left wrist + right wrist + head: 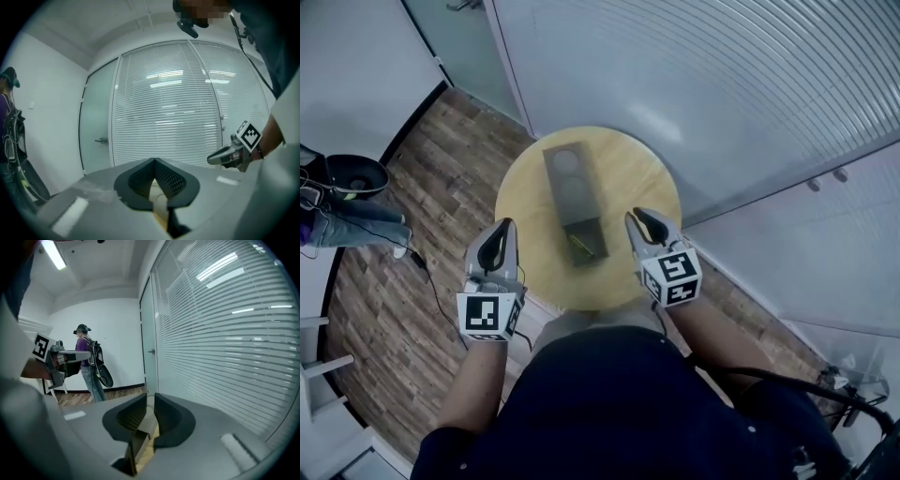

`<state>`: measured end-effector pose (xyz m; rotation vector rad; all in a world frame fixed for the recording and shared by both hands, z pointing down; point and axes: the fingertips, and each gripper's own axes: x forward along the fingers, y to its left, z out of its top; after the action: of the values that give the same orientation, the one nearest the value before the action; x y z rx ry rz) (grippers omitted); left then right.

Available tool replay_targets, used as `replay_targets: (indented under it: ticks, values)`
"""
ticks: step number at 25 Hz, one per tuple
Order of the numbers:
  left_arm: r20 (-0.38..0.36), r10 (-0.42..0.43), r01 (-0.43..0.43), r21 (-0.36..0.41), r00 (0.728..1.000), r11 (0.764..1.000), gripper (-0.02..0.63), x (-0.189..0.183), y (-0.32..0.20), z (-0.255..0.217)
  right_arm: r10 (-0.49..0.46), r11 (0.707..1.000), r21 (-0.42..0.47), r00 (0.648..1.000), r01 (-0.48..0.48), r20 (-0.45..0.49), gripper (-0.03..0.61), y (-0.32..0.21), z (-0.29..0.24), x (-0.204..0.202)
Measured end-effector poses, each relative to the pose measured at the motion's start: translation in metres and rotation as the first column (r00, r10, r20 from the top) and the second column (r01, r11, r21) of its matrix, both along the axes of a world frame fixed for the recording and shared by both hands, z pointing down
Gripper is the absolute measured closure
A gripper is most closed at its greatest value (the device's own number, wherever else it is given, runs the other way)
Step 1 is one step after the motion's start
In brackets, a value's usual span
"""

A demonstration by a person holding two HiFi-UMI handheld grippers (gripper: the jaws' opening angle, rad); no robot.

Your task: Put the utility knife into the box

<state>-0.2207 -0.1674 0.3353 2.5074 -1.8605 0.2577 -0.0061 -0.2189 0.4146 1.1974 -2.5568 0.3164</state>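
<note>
A long dark grey box [574,202] lies open on the round wooden table [525,187]. In its near end rests a small yellow-green utility knife [580,246]. My left gripper [503,227] hovers over the table's left edge, apart from the box. In the left gripper view its jaws [153,160] meet at the tips with nothing between them. My right gripper [638,217] hangs just right of the box's near end. Its jaws [146,401] stand a narrow gap apart and hold nothing. Each gripper shows in the other's view: the right gripper [225,157] and the left gripper [70,355].
A wall of glass and white blinds [722,75] runs behind and to the right of the table. A person with a backpack [89,362] stands at the far left, near a glass door [96,140]. A cable [422,267] trails over the wooden floor.
</note>
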Motion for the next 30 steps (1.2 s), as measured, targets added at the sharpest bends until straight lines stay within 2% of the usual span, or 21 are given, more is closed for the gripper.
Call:
replay_targets:
  ticks: [7,12,18,22,30]
  values:
    - [-0.011,0.003,-0.003,0.052,1.000,0.999,0.611,0.010,0.009,-0.035,0.016,0.996,0.084,1.000,-0.017,0.019,0.540,0.010,-0.045,0.020]
    - [-0.079,0.011,-0.009,0.029,0.997,1.000,0.611,0.023,0.015,-0.040,0.034,0.995,0.096,0.999,-0.037,0.030,0.565,0.015,-0.062,0.034]
    - [-0.065,0.023,-0.022,0.025,0.998,0.999,0.611,0.033,0.023,-0.042,0.072,0.981,0.175,0.993,-0.088,0.096,0.569,0.017,-0.087,0.053]
    - [-0.063,0.022,-0.021,0.026,0.998,0.999,0.611,0.036,0.028,-0.042,0.068,0.969,0.230,0.992,-0.091,0.105,0.571,0.019,-0.099,0.055]
    - [-0.069,0.004,-0.002,0.027,0.998,1.000,0.611,0.037,0.030,-0.047,0.085,0.964,0.242,0.989,-0.112,0.121,0.571,0.012,-0.110,0.060]
